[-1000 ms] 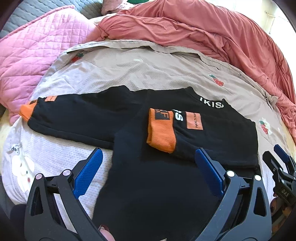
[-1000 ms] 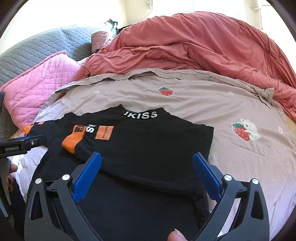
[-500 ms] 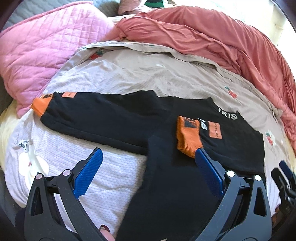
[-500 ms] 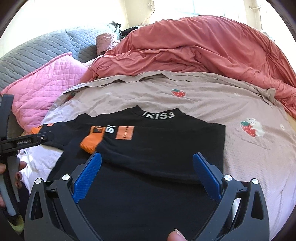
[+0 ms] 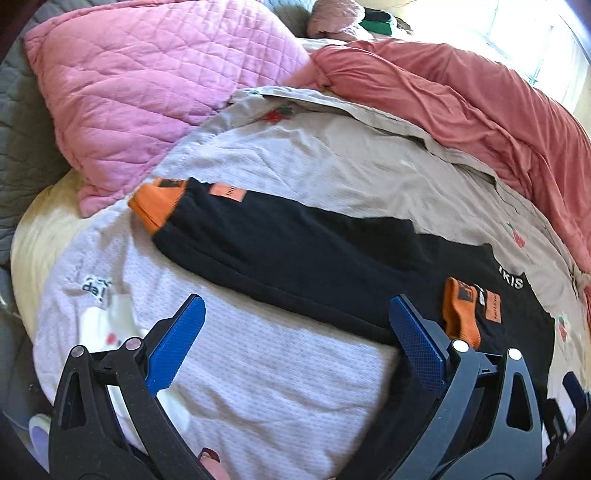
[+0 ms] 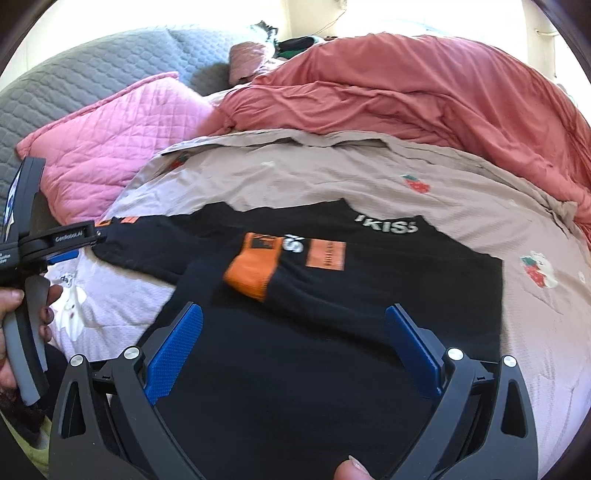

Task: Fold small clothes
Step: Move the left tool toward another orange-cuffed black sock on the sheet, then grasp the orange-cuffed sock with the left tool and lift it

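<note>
Both tongs are wide and holding nothing: left tongs [image 5: 295, 347] hover over the bedsheet [image 5: 280, 384], right tongs [image 6: 293, 347] over the black shirt [image 6: 295, 369], one sleeve [image 6: 369, 291] folded across.

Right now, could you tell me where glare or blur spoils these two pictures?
Left wrist view: the window at top right is blown out, and edges bow with fisheye distortion. Right wrist view: the wall at top is washed out, and the black top looks slightly smeared.

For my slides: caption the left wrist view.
Open left gripper above the black top's unfolded sleeve.
</note>
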Available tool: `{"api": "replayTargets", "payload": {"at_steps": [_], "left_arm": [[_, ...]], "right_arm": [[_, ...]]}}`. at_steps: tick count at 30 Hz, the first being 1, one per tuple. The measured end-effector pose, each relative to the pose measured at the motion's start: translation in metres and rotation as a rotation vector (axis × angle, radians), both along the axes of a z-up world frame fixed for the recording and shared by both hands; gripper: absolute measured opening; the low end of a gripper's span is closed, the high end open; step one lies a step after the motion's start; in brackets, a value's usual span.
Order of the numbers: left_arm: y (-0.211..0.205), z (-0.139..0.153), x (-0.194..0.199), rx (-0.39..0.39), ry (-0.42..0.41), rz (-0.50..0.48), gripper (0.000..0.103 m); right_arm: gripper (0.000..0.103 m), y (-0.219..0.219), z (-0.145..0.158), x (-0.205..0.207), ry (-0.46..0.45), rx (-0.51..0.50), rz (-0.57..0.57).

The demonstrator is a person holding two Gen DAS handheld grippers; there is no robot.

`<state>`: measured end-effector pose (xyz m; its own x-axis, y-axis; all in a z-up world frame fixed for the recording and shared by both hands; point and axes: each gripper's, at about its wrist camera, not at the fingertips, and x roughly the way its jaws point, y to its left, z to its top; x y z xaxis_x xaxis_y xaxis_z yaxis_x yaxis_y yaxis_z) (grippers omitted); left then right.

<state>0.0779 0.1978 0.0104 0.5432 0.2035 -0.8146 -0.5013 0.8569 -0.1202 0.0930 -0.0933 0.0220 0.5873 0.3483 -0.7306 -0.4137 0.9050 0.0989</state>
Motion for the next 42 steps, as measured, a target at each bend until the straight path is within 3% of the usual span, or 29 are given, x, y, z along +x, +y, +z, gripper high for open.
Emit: {"api": "replayTargets", "payload": {"at_steps": [6,10,15,23,26,36,42], "left_arm": [[0.019,0.006,-0.002,0.03,-0.005,0.007,0.094],[0.033,0.0,-0.002,-0.018,0.001,0.009,0.094],[0.05,-0.004,-0.004,-0.015,0.009,0.043,0.094],[0.086,-0.016,-0.009,-0.05,-0.004,0.135,0.094],[0.105,-0.02,-0.013,-0.099,-0.022,0.185,0.094],[0.143,-0.037,0.005,-0.139,-0.017,0.281,0.069],[0.16,-0.054,0.018,-0.179,-0.009,0.333,0.068]], "right_arm": [[0.098,0.039,-0.002,-0.004,0.038,0.003,0.053],[0.098,0.068,-0.002,-0.007,0.054,-0.006,0.097],[0.098,0.1,0.002,-0.009,0.05,-0.024,0.152],[0.098,0.136,0.005,-0.01,0.048,-0.034,0.21],[0.098,0.144,0.004,-0.011,0.045,-0.047,0.228],[0.098,0.143,0.005,-0.004,0.052,-0.036,0.219],[0.098,0.138,0.001,-0.01,0.056,-0.044,0.22]]}}
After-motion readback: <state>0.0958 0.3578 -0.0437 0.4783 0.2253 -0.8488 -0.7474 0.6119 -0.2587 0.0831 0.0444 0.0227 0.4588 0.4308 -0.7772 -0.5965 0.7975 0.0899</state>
